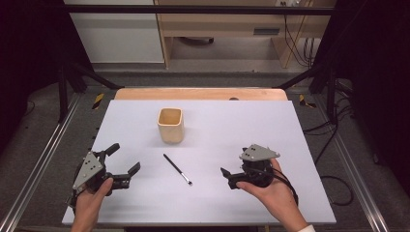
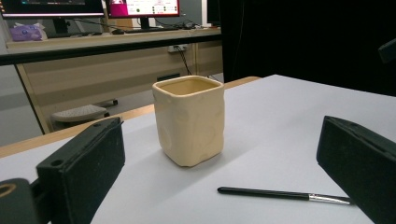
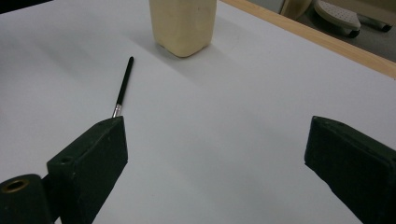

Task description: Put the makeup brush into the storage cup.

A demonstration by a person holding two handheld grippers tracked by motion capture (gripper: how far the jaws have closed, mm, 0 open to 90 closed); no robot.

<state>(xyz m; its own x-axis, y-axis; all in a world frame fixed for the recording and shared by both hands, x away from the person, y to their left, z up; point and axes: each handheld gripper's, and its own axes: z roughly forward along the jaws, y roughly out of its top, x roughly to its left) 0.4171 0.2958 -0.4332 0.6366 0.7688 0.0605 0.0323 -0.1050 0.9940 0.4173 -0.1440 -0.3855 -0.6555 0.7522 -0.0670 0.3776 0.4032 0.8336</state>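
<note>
Your left tool (image 1: 124, 163) and right tool (image 1: 231, 180) both gaped empty on the worktop (image 1: 270, 140); the brush (image 1: 177, 169) lay between, the cup (image 1: 170, 125) at twelve o'clock.

On the bench (image 1: 270, 145) the cup (image 1: 170, 124) stands far of centre; the brush (image 1: 177, 169) lies near of it, between both grippers.

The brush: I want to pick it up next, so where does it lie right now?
In the high view the brush lies flat on the white table, midway between the left gripper and right gripper, just in front of the cream cup.
</note>
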